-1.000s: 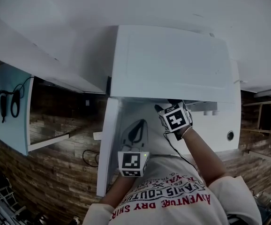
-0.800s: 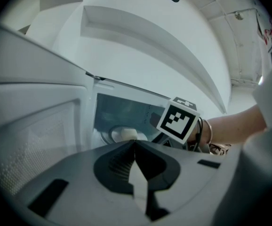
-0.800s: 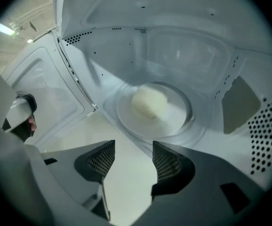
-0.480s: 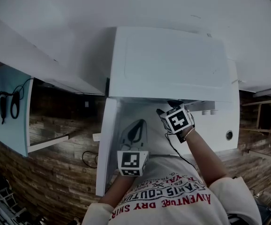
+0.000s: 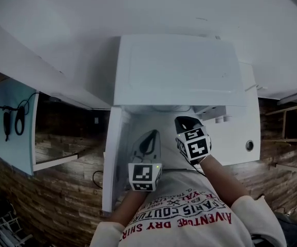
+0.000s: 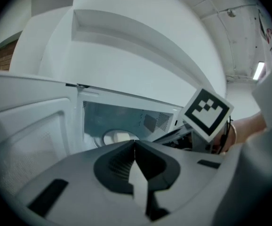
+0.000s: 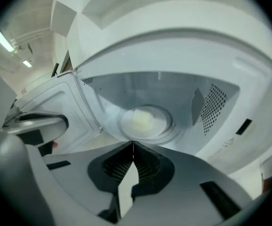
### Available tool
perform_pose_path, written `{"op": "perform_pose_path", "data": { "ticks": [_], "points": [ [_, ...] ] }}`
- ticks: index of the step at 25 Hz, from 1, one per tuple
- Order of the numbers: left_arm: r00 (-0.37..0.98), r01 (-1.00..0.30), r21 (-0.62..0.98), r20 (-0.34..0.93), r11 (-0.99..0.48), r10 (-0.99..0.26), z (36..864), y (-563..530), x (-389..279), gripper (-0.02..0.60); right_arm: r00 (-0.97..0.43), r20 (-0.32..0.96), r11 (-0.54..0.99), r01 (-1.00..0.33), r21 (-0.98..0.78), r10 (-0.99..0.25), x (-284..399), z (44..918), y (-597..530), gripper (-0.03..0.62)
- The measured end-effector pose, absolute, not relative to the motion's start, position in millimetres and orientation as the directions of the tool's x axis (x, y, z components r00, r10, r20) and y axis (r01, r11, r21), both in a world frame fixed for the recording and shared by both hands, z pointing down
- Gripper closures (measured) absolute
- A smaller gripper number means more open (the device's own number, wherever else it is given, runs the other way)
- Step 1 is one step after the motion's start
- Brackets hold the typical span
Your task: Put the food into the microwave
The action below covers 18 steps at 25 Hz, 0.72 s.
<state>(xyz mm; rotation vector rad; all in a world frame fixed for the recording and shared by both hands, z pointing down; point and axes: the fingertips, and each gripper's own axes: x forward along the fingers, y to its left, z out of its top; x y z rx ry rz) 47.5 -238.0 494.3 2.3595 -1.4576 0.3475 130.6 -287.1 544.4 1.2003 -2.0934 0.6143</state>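
Note:
The white microwave (image 5: pixel 174 71) stands with its door (image 5: pixel 111 158) swung open to the left. Inside, a pale lump of food (image 7: pixel 143 119) lies on a round white plate (image 7: pixel 162 126) on the cavity floor; the plate (image 6: pixel 116 136) also shows in the left gripper view. My right gripper (image 7: pixel 133 145) hangs just outside the opening and points down at the plate. Its jaws have just been closing and now stand shut with nothing between them. My left gripper (image 6: pixel 135 142) is shut and empty beside the door, and the right gripper's marker cube (image 6: pixel 206 112) sits to its right.
The cavity's right wall has a perforated vent (image 7: pixel 214 105). The open door's inner face (image 6: pixel 28 126) stands close on the left. A white wall rises behind the microwave, with wood-panelled floor (image 5: pixel 61 189) below. A light blue panel with hanging cables (image 5: pixel 12 122) is at far left.
My right gripper has drawn back out of the microwave opening towards the person and risen a little. The left gripper has stayed in place.

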Motion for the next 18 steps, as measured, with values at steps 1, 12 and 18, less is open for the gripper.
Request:
{"op": "perform_pose_path", "data": {
  "ticks": [1,12,18],
  "points": [
    [0.44,-0.898,0.157,0.377,-0.412,-0.815,491.1,-237.6,49.2,0.575,-0.396,0.706,0.477,-0.874,-0.094,-0.587,130.2,537.0,-283.5,0.582],
    [0.413,-0.909,0.059,0.266,-0.413,-0.871,428.5,-245.8,53.0,0.575,-0.509,0.401,0.531,-0.845,-0.065,-0.762,138.4,434.0,-263.9,0.582],
    [0.399,-0.916,0.031,0.197,-0.401,-0.896,393.0,-243.1,54.2,0.574,-0.542,0.232,0.552,-0.833,-0.023,-0.808,145.7,384.8,-251.4,0.582]
  ]
}}
